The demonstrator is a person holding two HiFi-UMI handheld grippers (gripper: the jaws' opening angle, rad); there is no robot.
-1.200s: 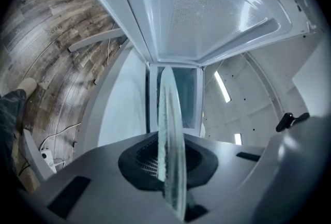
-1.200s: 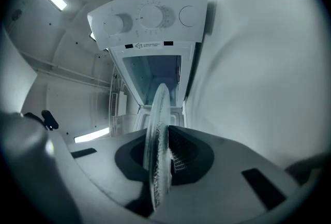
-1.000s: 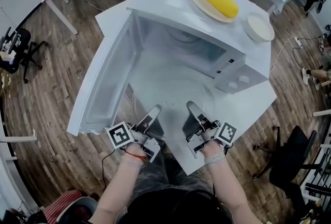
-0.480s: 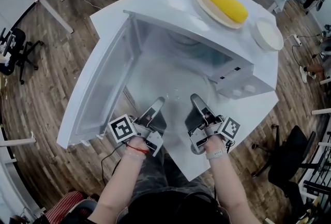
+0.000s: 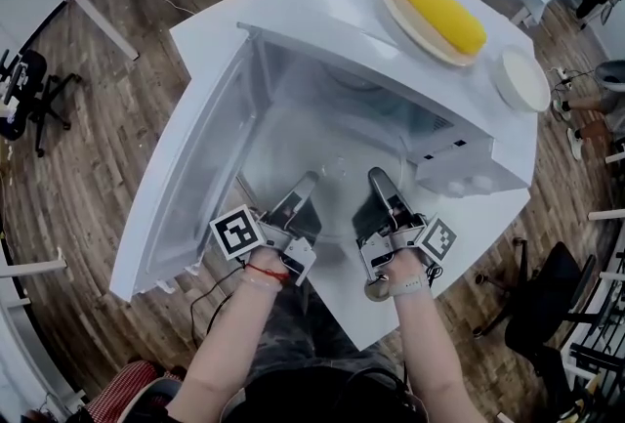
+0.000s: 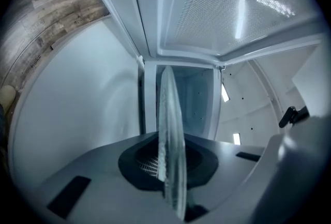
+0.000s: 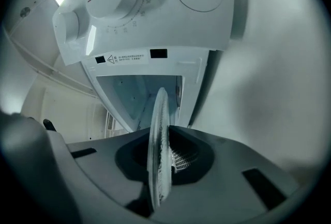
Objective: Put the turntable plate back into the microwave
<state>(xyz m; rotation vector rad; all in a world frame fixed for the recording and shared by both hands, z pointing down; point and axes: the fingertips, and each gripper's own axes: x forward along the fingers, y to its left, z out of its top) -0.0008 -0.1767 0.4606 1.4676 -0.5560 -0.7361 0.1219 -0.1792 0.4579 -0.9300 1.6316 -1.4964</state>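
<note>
Clamping the glass turntable plate [image 6: 169, 155] by its near rim, left gripper [image 5: 306, 185] and right gripper [image 5: 381, 179] hold it partly inside the open microwave [image 5: 342, 30], which sits on a white table [image 5: 220, 30] over wooden floor [image 5: 88, 148].

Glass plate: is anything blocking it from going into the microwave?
Nothing visible. The door stands wide open, and the left gripper and right gripper hold the glass plate at the open front of the microwave.
</note>
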